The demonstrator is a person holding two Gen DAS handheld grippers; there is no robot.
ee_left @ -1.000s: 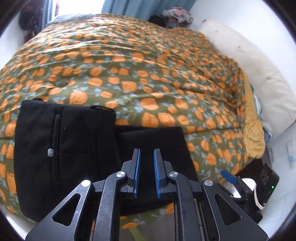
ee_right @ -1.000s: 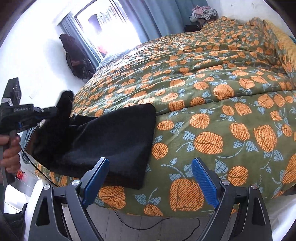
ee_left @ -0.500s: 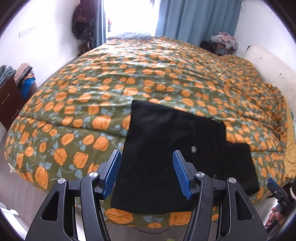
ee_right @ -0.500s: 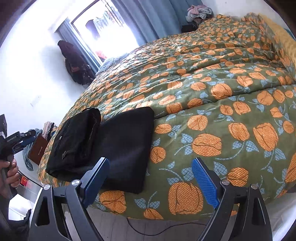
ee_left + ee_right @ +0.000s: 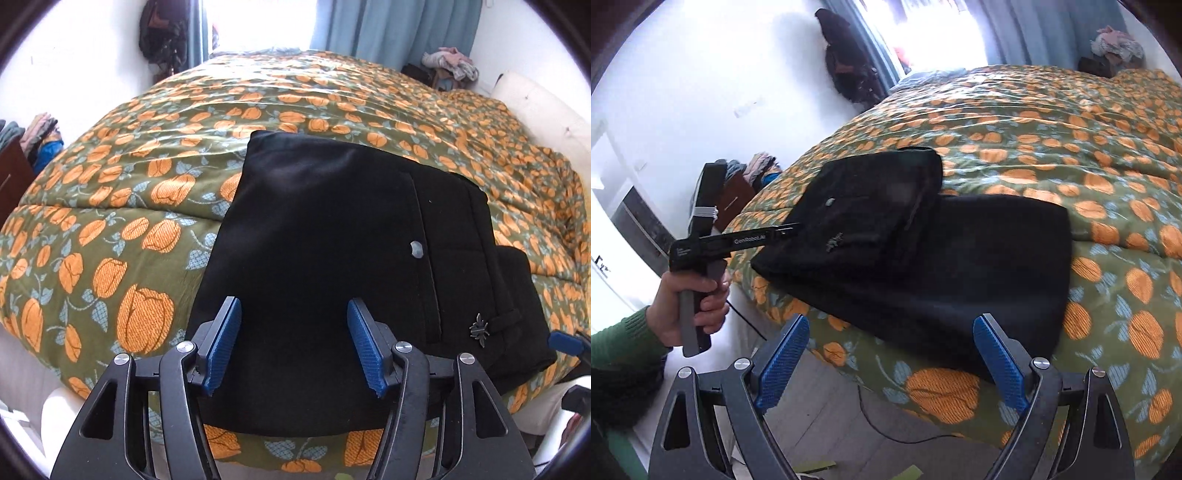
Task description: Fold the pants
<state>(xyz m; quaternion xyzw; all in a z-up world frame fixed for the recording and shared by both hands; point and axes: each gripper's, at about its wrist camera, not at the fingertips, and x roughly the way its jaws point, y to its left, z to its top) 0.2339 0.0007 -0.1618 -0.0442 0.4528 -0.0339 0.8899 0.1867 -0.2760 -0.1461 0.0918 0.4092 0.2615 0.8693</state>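
Note:
Black pants (image 5: 314, 221) lie folded near the front edge of the bed. Their waist half, with a pocket button (image 5: 416, 249), rests on top of the leg half (image 5: 997, 258). My left gripper (image 5: 293, 310) hovers just in front of the pants' near edge; its jaws are opening, with no cloth pinched between them. In the right wrist view a hand (image 5: 698, 295) holds that left gripper (image 5: 788, 229) at the left end of the pants. My right gripper (image 5: 892, 325) stands open before the bed edge, apart from the pants, with nothing in it.
The bedspread (image 5: 147, 184), green with orange flowers, covers the whole bed. A white pillow (image 5: 535, 107) lies at the far right. Blue curtains (image 5: 399, 33), a clothes pile (image 5: 450, 62) and a dark cabinet (image 5: 735, 192) line the walls. A cable (image 5: 886, 424) runs over the floor.
My left gripper has opened and let go of the waist half, which now lies flat on the legs. It drew back and swung to face the pants. My right gripper turned left towards them.

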